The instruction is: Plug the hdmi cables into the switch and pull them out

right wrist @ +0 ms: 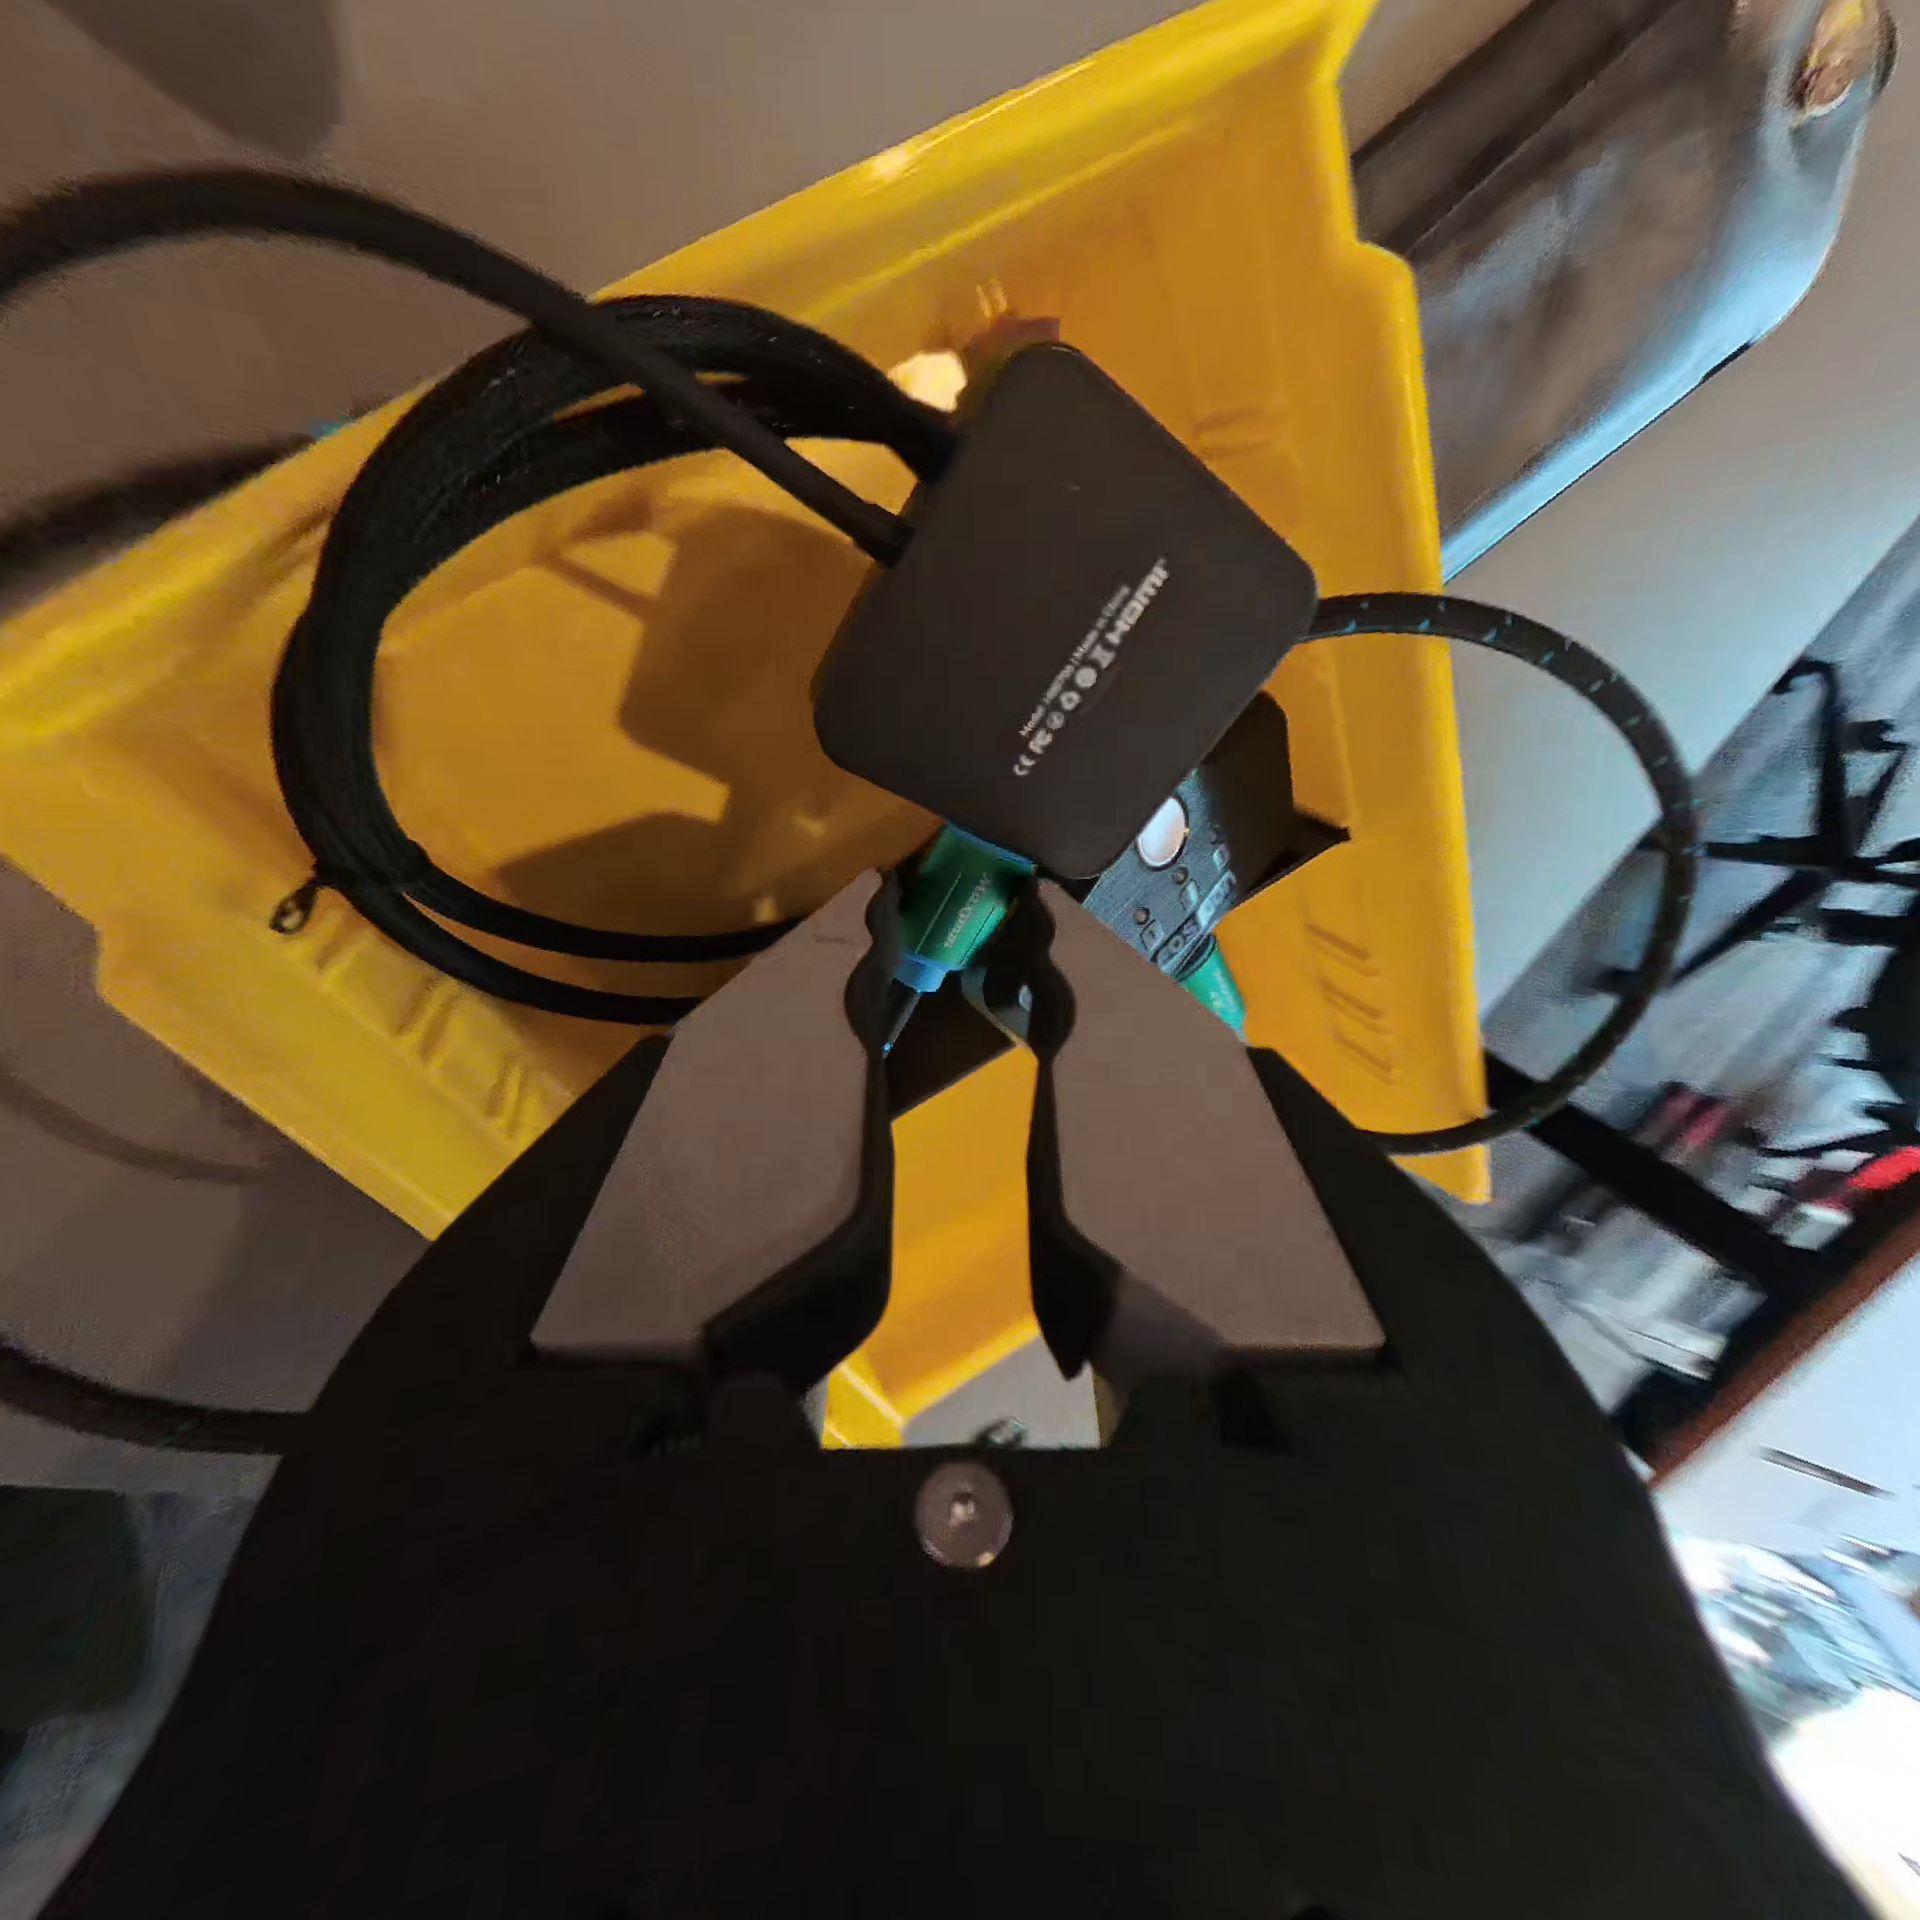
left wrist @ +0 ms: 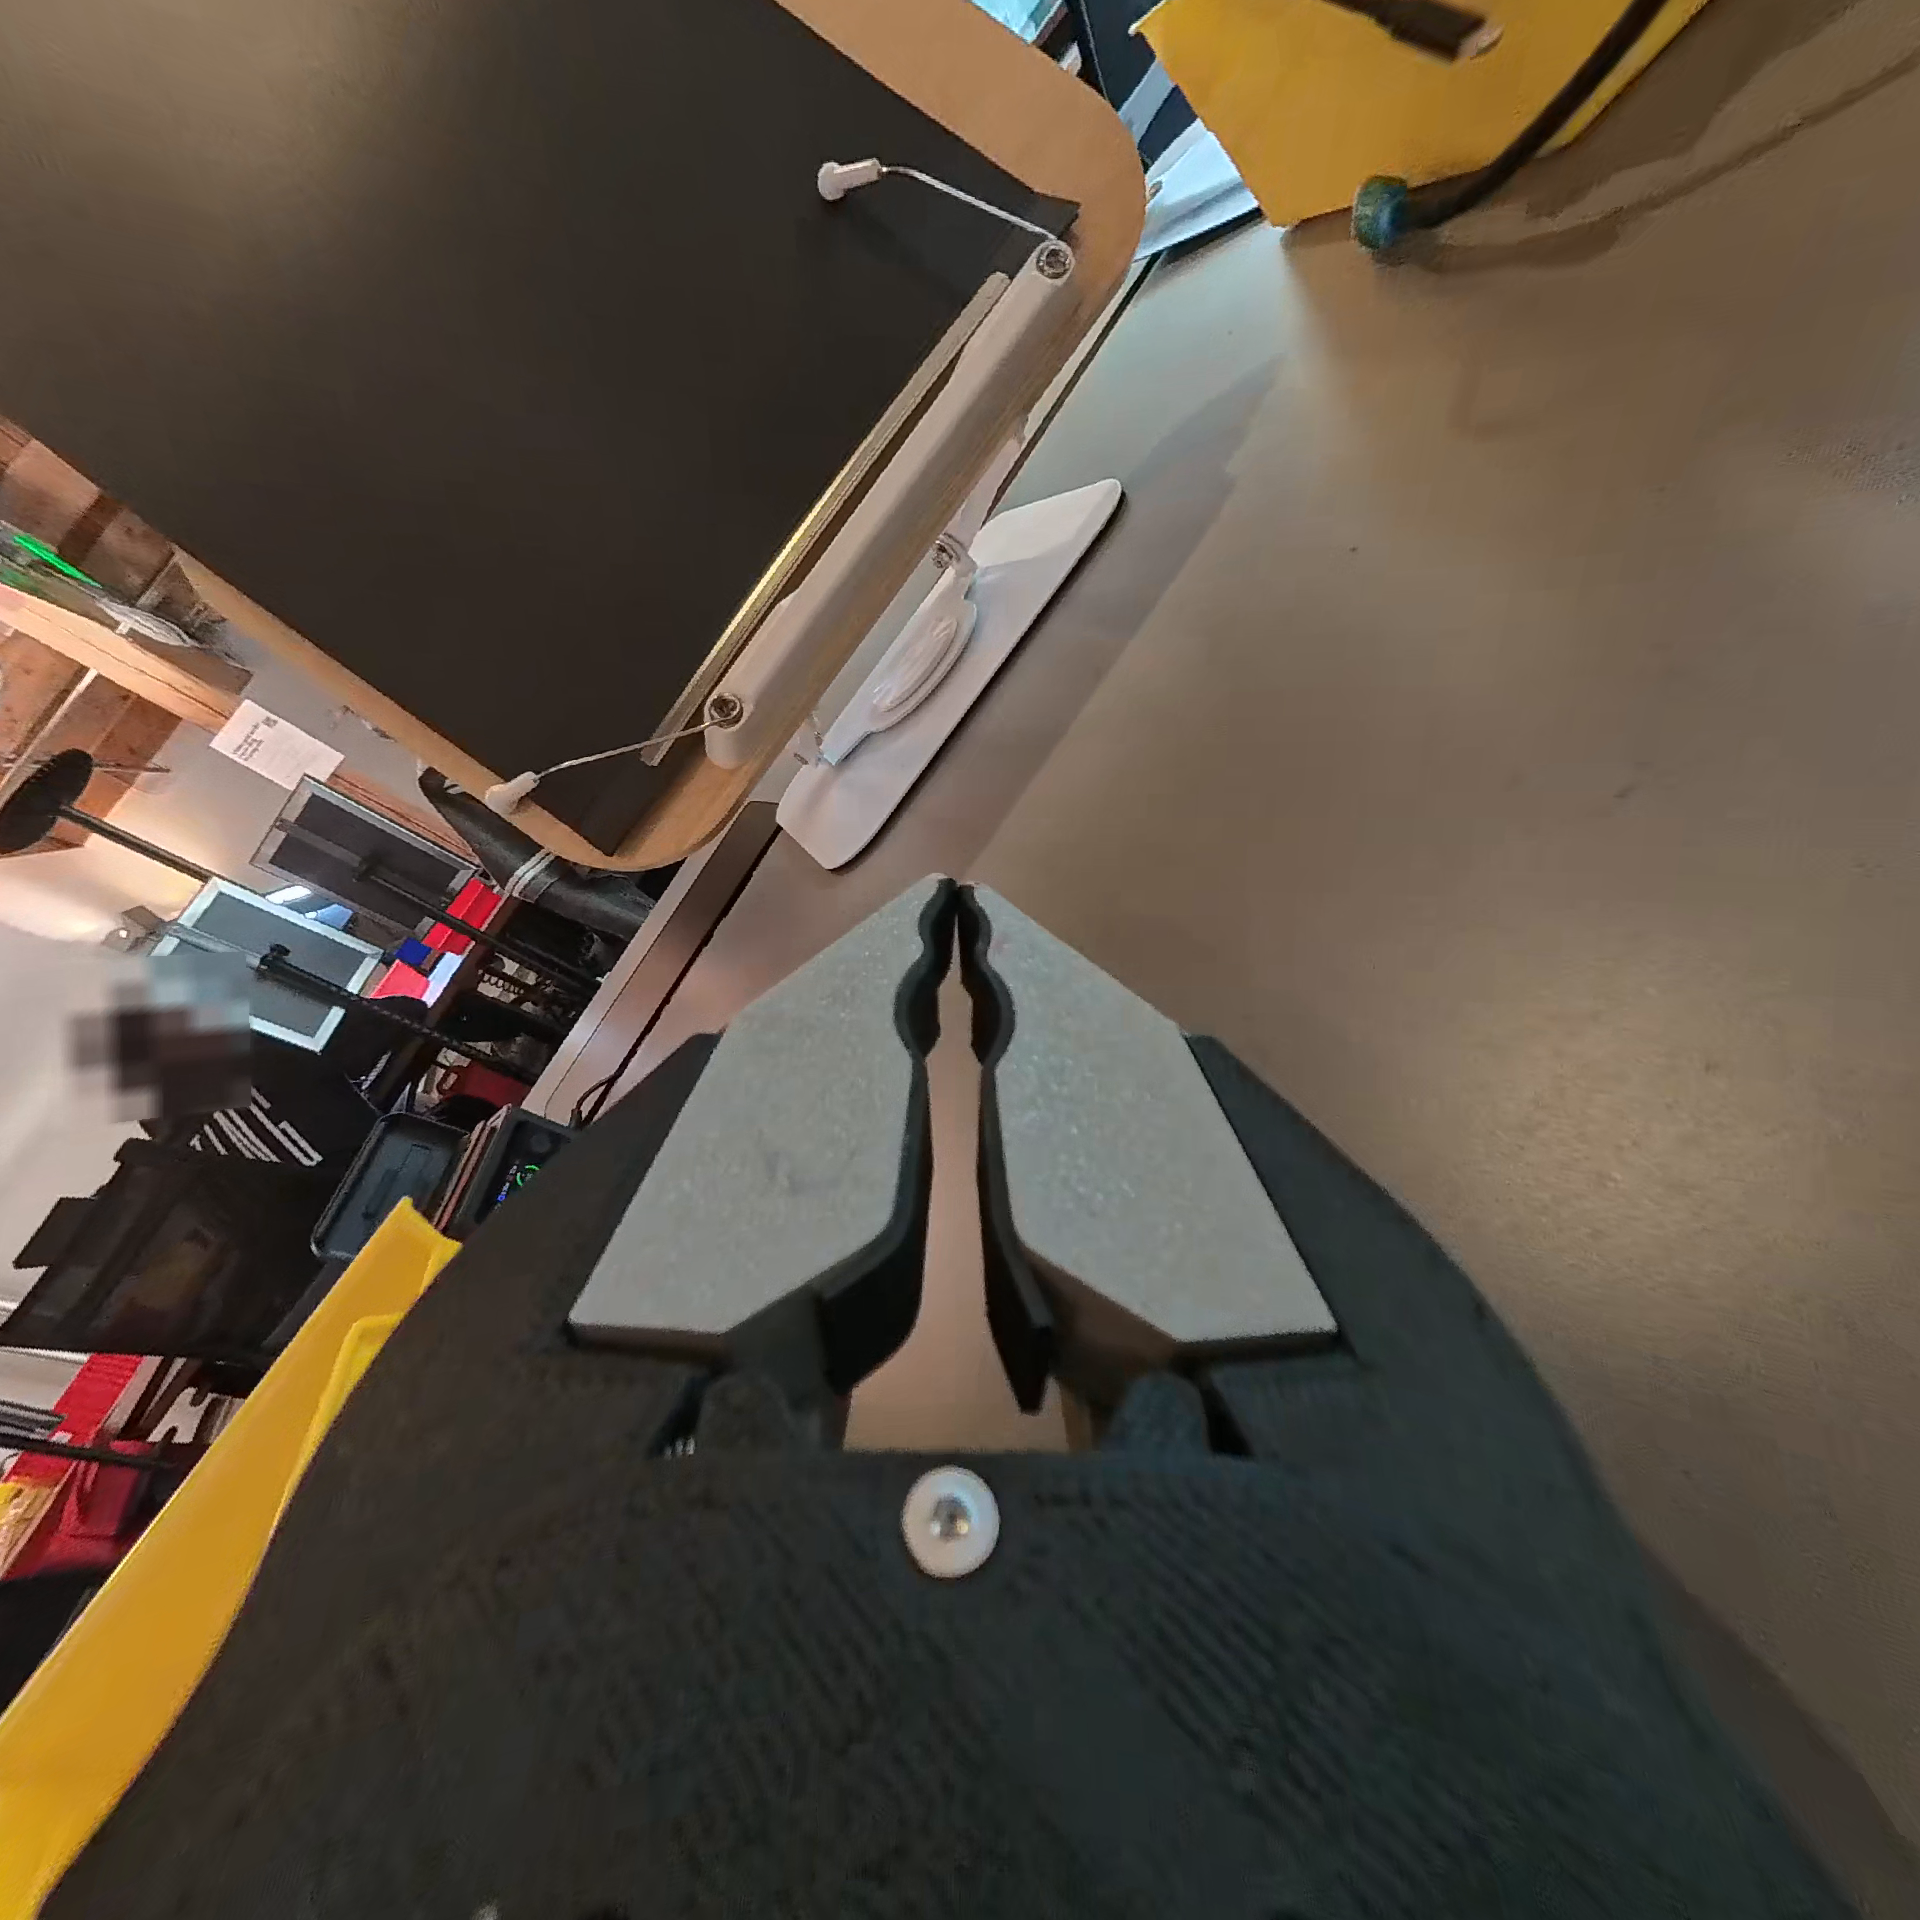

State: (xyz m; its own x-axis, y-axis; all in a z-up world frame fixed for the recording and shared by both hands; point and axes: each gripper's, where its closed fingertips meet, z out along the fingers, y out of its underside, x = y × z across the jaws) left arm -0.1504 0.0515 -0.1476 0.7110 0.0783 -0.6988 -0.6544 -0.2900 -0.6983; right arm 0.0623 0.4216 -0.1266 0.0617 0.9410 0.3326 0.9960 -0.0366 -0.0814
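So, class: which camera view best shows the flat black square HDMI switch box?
The right wrist view: the flat black square HDMI switch box fills its centre above the yellow plastic tray, cables attached. The left wrist view shows no switch, only a corner of the tray.

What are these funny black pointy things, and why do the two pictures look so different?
The black pointy things are grabbers, like big tweezers. A person holds one in each hand, and each has a camera looking along its two fingers. So each picture is what one grabber sees.

In the left wrist view, the left gripper is shut and holds nothing. It points over a brown table toward a dark board on a white stand.

In the right wrist view, the right gripper pinches a green plug at the edge of a small black box, the switch. Black cables coil beside it in a yellow tray. The picture is blurry, so I cannot tell if the plug is fully in.
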